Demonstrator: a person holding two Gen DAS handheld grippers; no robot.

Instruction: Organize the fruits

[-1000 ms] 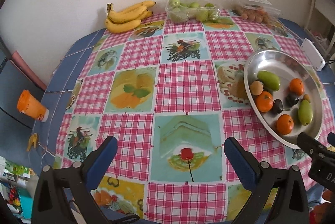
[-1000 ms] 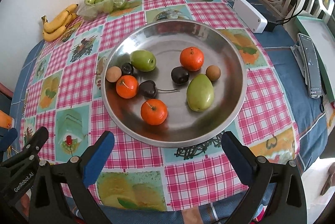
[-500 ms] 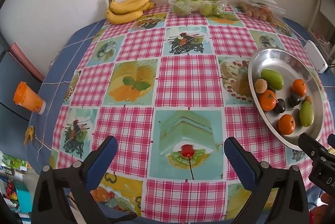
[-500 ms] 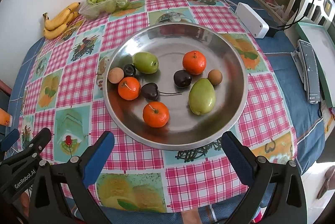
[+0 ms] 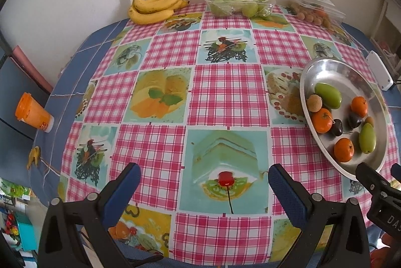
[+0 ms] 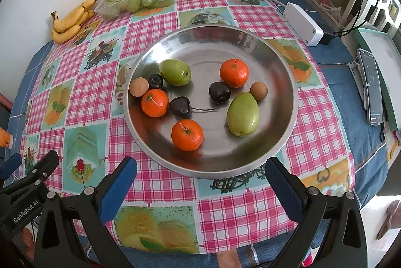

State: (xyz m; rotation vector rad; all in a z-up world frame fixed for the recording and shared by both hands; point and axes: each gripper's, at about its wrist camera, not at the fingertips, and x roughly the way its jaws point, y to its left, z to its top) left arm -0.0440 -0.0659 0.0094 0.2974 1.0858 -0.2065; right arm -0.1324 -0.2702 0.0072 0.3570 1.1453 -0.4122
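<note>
while both tongs hang released, left gripper (image 5: 204,181) faces bare tablecloth (image 5: 225,92); metal tray (image 6: 288,77) of fruit sits ahead of right gripper (image 6: 200,175).

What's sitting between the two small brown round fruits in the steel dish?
In the right wrist view, a dark cherry, a green oval fruit, another dark cherry and an orange tangerine lie between them.

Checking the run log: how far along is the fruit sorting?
Done: nothing clearly; oranges, cherries, green fruits and longans sit mixed in the metal plate. In hand: nothing; left gripper and right gripper open, empty. Left: all sorting.
</note>
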